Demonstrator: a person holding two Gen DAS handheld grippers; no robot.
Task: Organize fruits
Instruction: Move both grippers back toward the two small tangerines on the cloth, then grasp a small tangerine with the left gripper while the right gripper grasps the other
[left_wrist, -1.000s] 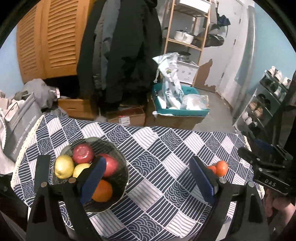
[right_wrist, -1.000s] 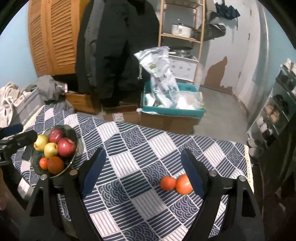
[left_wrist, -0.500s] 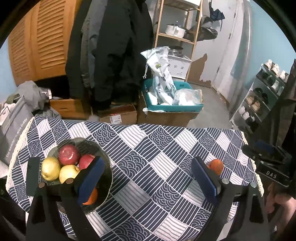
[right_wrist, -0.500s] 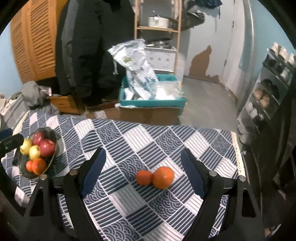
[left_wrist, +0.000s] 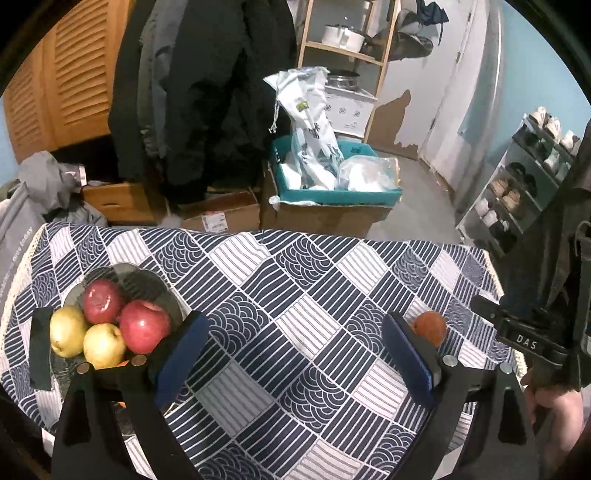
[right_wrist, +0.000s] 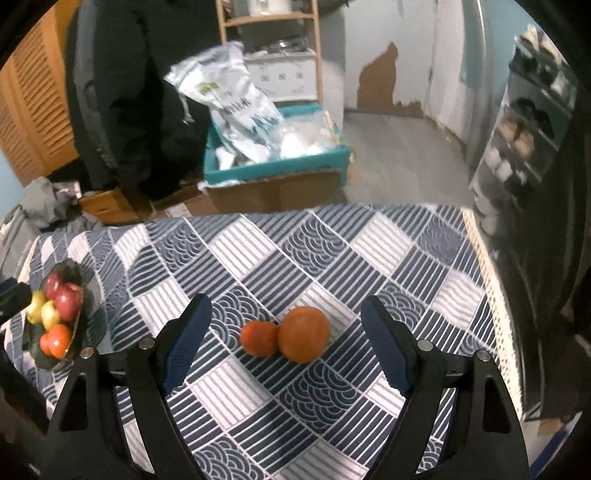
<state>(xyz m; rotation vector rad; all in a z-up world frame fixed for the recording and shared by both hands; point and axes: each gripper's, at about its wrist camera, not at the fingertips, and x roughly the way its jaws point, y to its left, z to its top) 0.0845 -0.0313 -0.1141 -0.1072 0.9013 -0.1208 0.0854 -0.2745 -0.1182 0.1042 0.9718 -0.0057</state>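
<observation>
A dark glass bowl (left_wrist: 147, 291) at the table's left holds two red apples (left_wrist: 142, 326), two yellow apples (left_wrist: 103, 343) and an orange mostly hidden behind my left finger. The bowl also shows in the right wrist view (right_wrist: 77, 328). A large orange (right_wrist: 303, 334) and a small orange (right_wrist: 259, 338) touch each other on the patterned cloth. My right gripper (right_wrist: 286, 345) is open and empty, with both oranges between its fingers' line of sight. My left gripper (left_wrist: 293, 350) is open and empty over the cloth, right of the bowl. One orange (left_wrist: 430, 326) shows behind its right finger.
The table (left_wrist: 295, 280) wears a blue and white patterned cloth with its right edge (right_wrist: 487, 273) near a shoe rack (left_wrist: 517, 188). Beyond the far edge stand cardboard boxes, a teal box with bags (left_wrist: 332, 181) and hanging coats (left_wrist: 207, 92).
The right gripper has swung right and closer to the two oranges, which now sit centred between its fingers. The left gripper has drawn back and right from the bowl.
</observation>
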